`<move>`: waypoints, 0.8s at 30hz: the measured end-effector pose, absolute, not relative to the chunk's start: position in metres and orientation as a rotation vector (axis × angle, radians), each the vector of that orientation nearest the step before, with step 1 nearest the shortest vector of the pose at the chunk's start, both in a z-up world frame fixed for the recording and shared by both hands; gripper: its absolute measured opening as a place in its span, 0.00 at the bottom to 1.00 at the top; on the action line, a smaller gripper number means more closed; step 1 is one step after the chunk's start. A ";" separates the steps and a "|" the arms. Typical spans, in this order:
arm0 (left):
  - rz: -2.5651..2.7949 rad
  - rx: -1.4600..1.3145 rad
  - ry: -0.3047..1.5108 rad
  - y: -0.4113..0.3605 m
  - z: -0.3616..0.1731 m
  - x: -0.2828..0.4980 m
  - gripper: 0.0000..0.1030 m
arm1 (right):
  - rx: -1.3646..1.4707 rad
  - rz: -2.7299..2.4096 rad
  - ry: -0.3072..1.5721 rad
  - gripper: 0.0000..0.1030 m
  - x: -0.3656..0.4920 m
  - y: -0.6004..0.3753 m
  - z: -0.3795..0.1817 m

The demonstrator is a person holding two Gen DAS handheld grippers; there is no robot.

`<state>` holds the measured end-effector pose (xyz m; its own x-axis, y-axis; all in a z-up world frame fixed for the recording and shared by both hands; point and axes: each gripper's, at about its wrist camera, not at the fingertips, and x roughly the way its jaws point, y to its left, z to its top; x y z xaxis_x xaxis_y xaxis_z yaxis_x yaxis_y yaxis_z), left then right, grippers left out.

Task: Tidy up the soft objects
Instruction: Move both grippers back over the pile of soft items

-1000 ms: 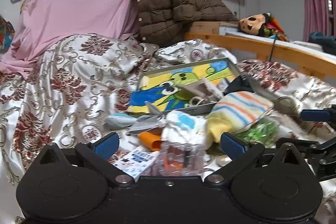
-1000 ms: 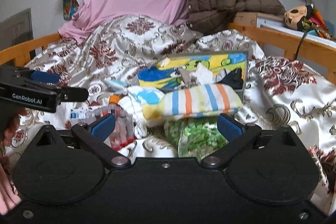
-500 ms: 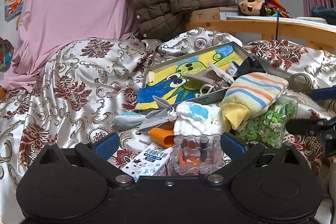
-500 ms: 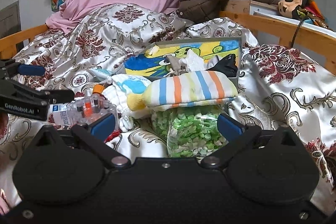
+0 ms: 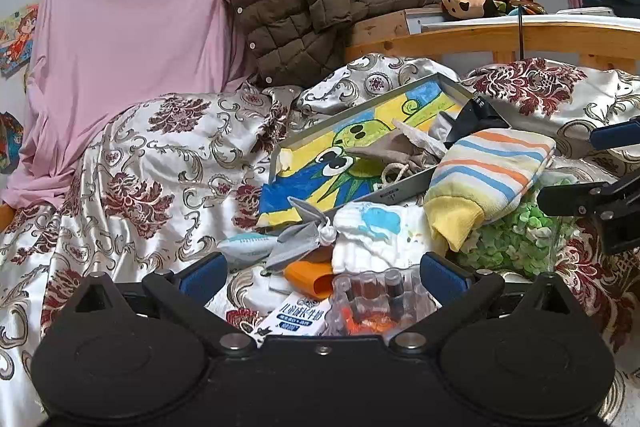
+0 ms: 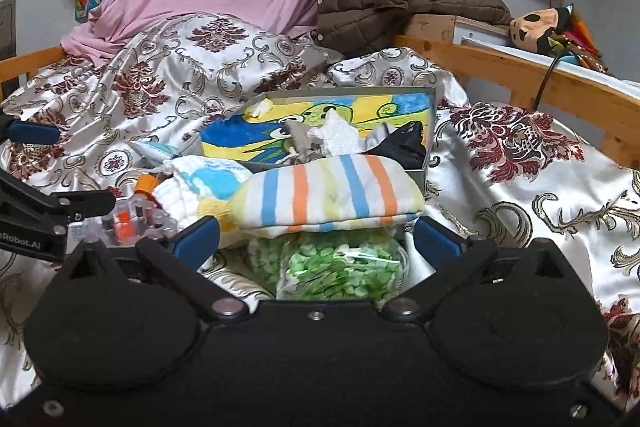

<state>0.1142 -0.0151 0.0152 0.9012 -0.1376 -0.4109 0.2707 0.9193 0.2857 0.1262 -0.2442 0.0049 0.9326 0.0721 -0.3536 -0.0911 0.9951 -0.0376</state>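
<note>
1. The left claw [image 5: 323, 271] is spread apart over a clear vial rack [image 5: 376, 301] and a milk carton [image 5: 294, 317].
2. The right claw [image 6: 318, 237] is spread apart around a bag of green pieces [image 6: 340, 267].
3. A striped sock [image 6: 328, 197] lies on that bag, just near of the painted tray [image 6: 428, 131] on the bed [image 6: 520, 187].

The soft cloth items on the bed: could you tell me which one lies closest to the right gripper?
The striped sock, banded orange, blue and yellow, lying across the bag of green pieces just ahead of the open right gripper.
</note>
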 end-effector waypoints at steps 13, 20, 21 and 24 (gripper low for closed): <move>-0.212 0.271 0.406 -0.009 0.017 0.138 0.99 | -0.021 0.076 0.328 0.99 0.158 -0.256 0.005; -0.229 0.214 0.418 -0.002 0.008 0.165 0.99 | -0.103 0.084 0.317 0.99 0.184 -0.243 0.000; -0.235 0.205 0.422 -0.002 0.007 0.169 0.99 | -0.113 0.086 0.322 0.99 0.186 -0.241 -0.001; -0.275 0.151 0.426 0.002 0.005 0.178 0.99 | -0.139 0.086 0.325 0.99 0.187 -0.237 -0.001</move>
<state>0.1785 0.0018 0.0049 0.8745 -0.2305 -0.4268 0.2935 0.9520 0.0871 0.1867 -0.2373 -0.0014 0.9441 0.0621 -0.3238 -0.1069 0.9867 -0.1224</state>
